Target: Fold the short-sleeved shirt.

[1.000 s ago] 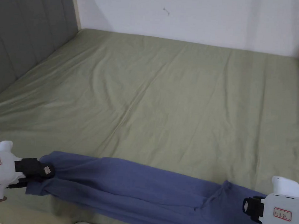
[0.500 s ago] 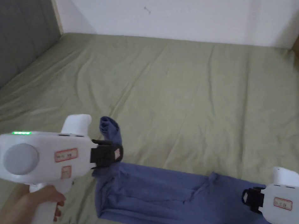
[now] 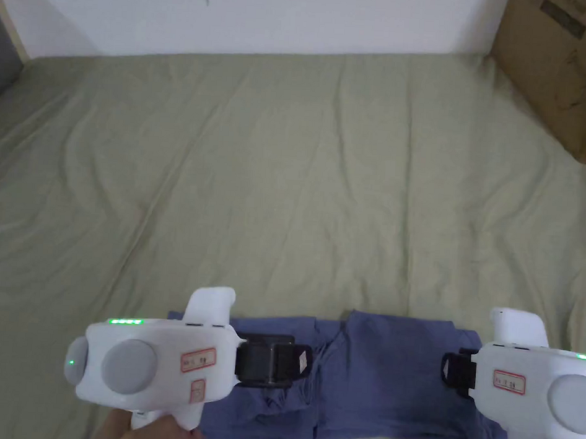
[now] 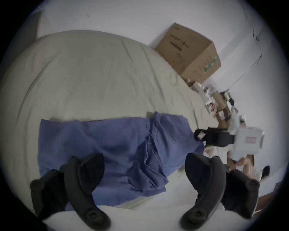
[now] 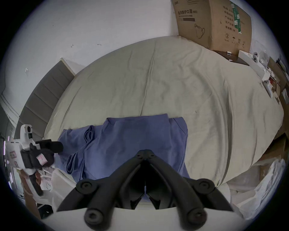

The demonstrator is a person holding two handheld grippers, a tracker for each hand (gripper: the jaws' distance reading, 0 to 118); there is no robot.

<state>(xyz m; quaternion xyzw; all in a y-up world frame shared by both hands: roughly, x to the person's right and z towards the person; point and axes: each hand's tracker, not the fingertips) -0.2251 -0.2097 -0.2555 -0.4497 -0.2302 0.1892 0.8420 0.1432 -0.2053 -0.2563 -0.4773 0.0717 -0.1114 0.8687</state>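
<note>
Near the front edge of the bed point(image 3: 325, 188), the blue shirt point(image 3: 387, 384) lies folded into a rough rectangle on the green sheet, one half doubled over the other, with a bunched ridge of cloth running down its middle. From the head view, the left gripper point(image 3: 305, 361) hangs over the shirt's left part, its tip close to that ridge. In its own view its jaws stand wide apart with nothing between them; the shirt point(image 4: 112, 150) spreads out beyond and between them, and the left jaw sits over the cloth. The right gripper point(image 3: 445, 370) is at the shirt's right side, pointing inward toward the left one. In its own view its jaws meet at the tips point(image 5: 145, 154), directly over the flat cloth of the shirt point(image 5: 134, 137); whether any cloth is pinched between them cannot be told. Seen from the left gripper view, the right gripper point(image 4: 197, 135) reaches the shirt's far edge. A cardboard box point(image 3: 562, 66) stands at the bed's far right corner, well apart from the shirt.
</note>
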